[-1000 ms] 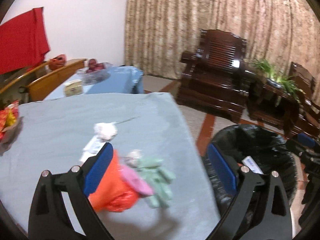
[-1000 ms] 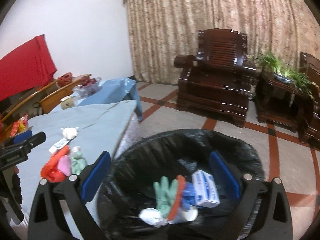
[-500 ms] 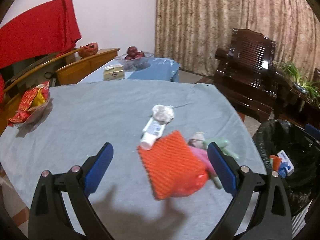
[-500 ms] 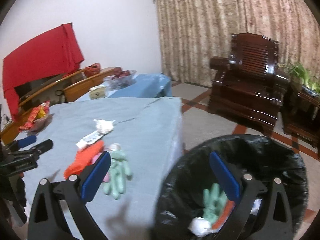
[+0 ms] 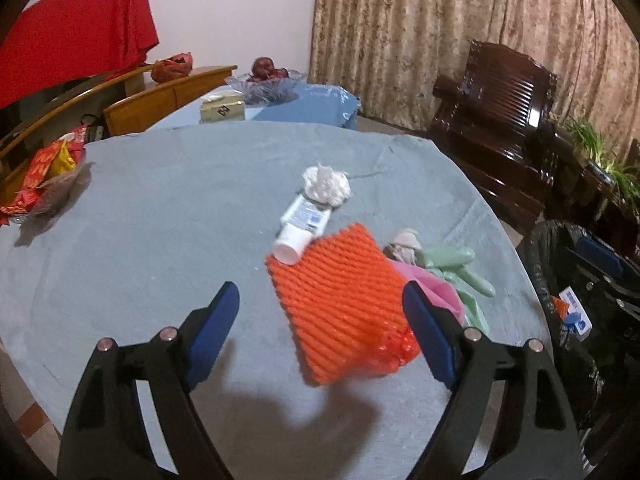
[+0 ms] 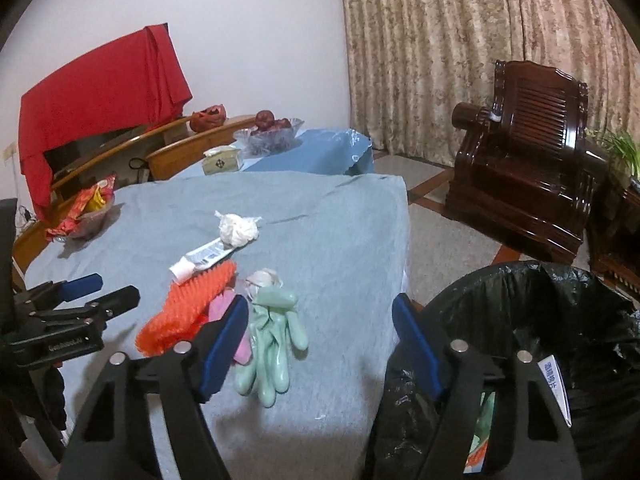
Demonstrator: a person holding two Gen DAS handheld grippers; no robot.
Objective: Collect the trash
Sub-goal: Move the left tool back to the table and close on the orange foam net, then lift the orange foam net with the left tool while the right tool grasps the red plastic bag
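A cluster of trash is seen near the middle of a table [image 5: 160, 216] covered by a grey-blue cloth. In the left wrist view, an orange foam net sleeve [image 5: 340, 304] with a ribbed, woven look lies at centre frame, its lower right corner running into crinkled red mesh. A white tube [image 5: 302, 220] with a white cap is laid just above it, the cap touching the sleeve's upper left corner, and a crumpled white tissue ball [image 5: 326, 180] rests against the tube's far end. To the right of the sleeve, a pink glove [image 5: 440, 288] and a pale green glove [image 5: 460, 264] are piled together, with a small greyish wad [image 5: 404, 244] at their top.

In the right wrist view, the green glove [image 6: 272, 344] is spread with its fingers toward the lower frame, the pink glove [image 6: 224, 308] is tucked between it and the orange sleeve [image 6: 188, 304].

The left gripper [image 5: 320, 316] is held above the table with its blue-padded jaws closing; the orange sleeve is framed between them but is not pressed by the pads. The right gripper [image 6: 320, 332] is likewise closing, with the green glove and bare cloth between its jaws and nothing clamped.

A black-lined trash bin [image 6: 560, 320] stands at lower right, beside the table edge, with discarded items already inside.
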